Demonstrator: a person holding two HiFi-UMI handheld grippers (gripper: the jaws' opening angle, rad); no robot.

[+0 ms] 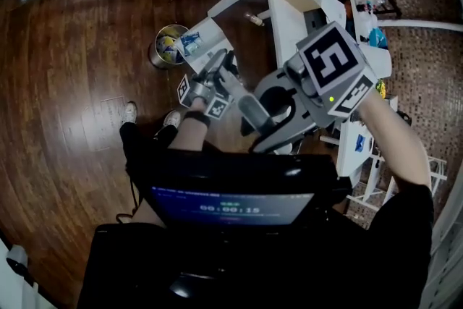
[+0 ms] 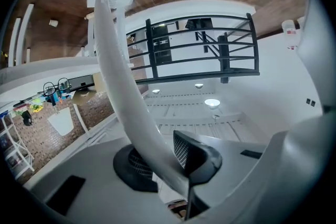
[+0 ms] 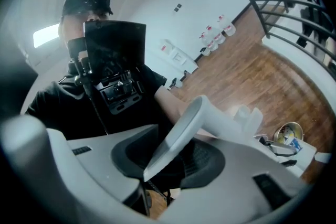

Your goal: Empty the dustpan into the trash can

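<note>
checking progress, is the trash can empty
No, yellow and blue litter lies inside the trash can.

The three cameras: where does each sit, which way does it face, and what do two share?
Head view: on the person's head, facing down at the floor, trash can and dustpan; forearms and shoes show.
Left gripper view: on the left gripper, looking along the dustpan handle gripped in its jaws toward a railing; no body shows.
Right gripper view: on the right gripper, gripping that handle, looking back at the person's chest and forearm.
Shared: head and right gripper views show the trash can.
</note>
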